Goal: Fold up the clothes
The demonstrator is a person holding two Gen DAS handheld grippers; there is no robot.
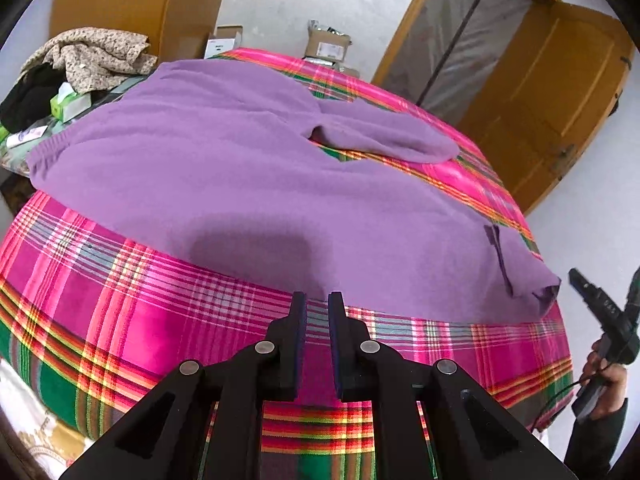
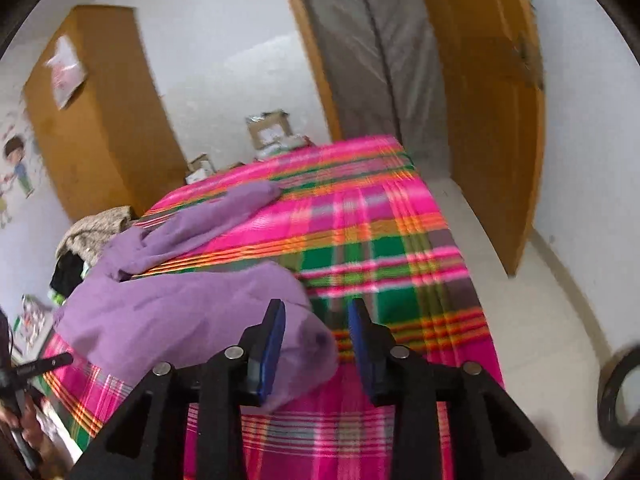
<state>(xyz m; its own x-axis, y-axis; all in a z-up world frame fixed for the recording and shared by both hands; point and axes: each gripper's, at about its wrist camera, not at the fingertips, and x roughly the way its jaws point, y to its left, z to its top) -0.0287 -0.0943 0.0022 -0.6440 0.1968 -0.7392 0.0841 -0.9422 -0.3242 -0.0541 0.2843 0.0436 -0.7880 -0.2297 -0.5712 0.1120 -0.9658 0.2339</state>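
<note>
On the bed, a purple sweater (image 1: 240, 176) lies spread flat across a pink plaid blanket (image 1: 100, 300), one sleeve (image 1: 384, 136) angled outward over the plaid. The left gripper (image 1: 317, 304) hovers above the near edge of the sweater; its jaws stand nearly together with a narrow gap and nothing between them. The right gripper (image 2: 316, 312) sits at the sweater's corner with jaws apart; a fold of the purple fabric lies beside the left pad, not pinched. A heap of other clothes (image 1: 92, 56) rests beyond the bed's far left corner, with cardboard boxes (image 1: 328, 44) behind.
</note>
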